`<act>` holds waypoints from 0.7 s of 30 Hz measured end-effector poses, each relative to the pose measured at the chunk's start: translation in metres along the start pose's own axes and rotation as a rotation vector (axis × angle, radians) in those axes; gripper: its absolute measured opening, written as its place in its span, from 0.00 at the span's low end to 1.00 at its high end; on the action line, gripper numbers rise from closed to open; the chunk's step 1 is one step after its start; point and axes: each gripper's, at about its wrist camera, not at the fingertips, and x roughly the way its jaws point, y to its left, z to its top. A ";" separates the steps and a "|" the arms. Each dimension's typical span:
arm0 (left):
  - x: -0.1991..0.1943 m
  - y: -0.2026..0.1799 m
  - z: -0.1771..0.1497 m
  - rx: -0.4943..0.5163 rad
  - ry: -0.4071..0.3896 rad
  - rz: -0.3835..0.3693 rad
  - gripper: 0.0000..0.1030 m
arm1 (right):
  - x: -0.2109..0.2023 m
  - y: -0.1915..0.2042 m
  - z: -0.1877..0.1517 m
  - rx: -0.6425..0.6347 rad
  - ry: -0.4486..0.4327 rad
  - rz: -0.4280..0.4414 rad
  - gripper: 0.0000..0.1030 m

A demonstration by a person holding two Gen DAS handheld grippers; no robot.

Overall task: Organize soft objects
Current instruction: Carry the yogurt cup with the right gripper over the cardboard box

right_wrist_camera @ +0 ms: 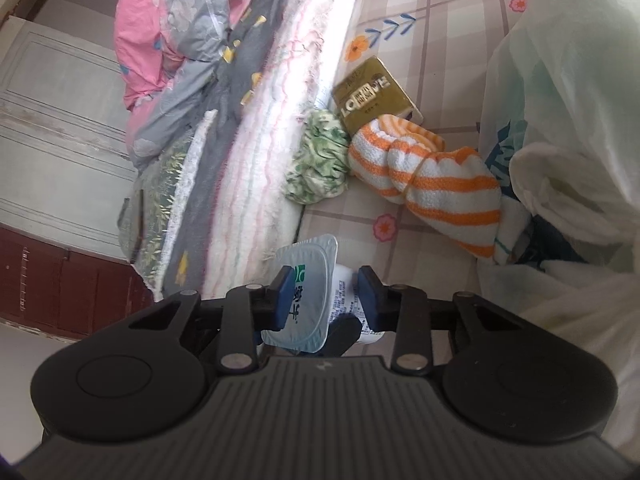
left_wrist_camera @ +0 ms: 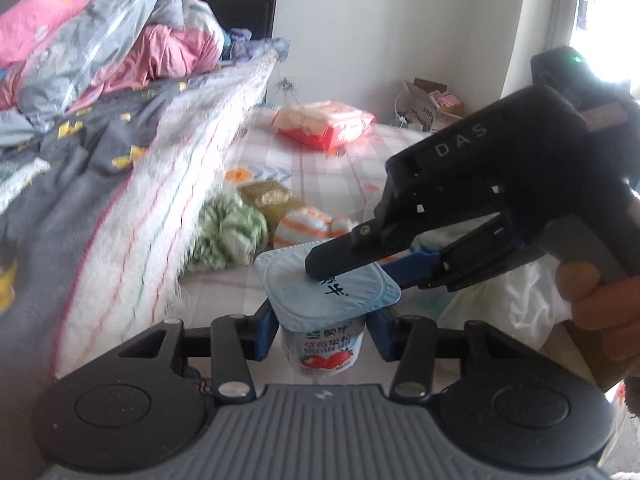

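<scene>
we're holding the strawberry yogurt cup (left_wrist_camera: pixel 323 346) by its sides in the left gripper (left_wrist_camera: pixel 322 330), above the bed sheet (left_wrist_camera: pixel 320 168) near the blanket edge; right gripper (right_wrist_camera: pixel 323 300) is closing on lid and wall, so we're keeping it gentle.

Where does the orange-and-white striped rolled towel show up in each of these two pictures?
Left wrist view: the striped towel lies mid-frame, small, on the checked sheet behind the yogurt cup.
Right wrist view: the towel is large, right of centre, above the cup.
Shared landmark: the green crumpled cloth just left of the towel.
</scene>
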 end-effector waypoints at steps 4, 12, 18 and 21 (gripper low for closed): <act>-0.017 -0.017 0.019 0.049 -0.045 -0.002 0.47 | -0.034 0.009 -0.001 -0.017 -0.055 0.052 0.33; -0.040 -0.101 0.072 0.251 -0.139 -0.092 0.47 | -0.154 -0.002 -0.003 -0.022 -0.256 0.107 0.33; -0.023 -0.200 0.107 0.374 -0.099 -0.310 0.47 | -0.275 -0.052 -0.023 0.042 -0.422 0.021 0.33; 0.000 -0.252 0.112 0.414 -0.029 -0.439 0.47 | -0.327 -0.090 -0.038 0.114 -0.465 -0.059 0.33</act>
